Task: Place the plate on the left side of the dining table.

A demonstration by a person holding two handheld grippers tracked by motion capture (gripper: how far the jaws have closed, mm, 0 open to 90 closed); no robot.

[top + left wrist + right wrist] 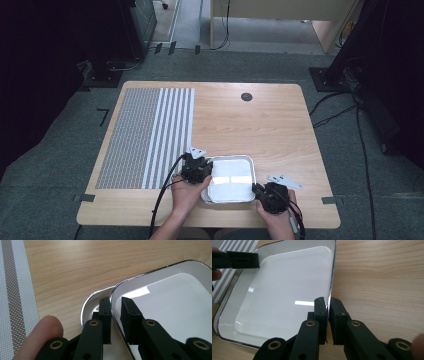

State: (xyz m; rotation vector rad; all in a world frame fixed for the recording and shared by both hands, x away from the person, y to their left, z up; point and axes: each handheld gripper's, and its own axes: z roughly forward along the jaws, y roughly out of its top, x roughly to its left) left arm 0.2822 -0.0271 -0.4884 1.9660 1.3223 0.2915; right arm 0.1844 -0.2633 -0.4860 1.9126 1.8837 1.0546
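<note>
We find the white tray (231,179) on the desk (260,125), lying between both tools. The left tool (115,305) clamps its near rim; the right tool (329,305) is closed on its opposite rim. A second tray (91,302) lies beneath.

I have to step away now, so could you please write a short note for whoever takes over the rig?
Left gripper: shut on the left rim of the upper white rectangular tray with the shiny metal edge.
Right gripper: shut on that tray's right rim.
Things: a second, similar lower tray lies beneath it, peeking out at the left, near the front of the light wooden table. A grey striped woven mat lies to the left.
Done: both rims gripped.
Left: probably lifting the upper tray off the lower one.
</note>
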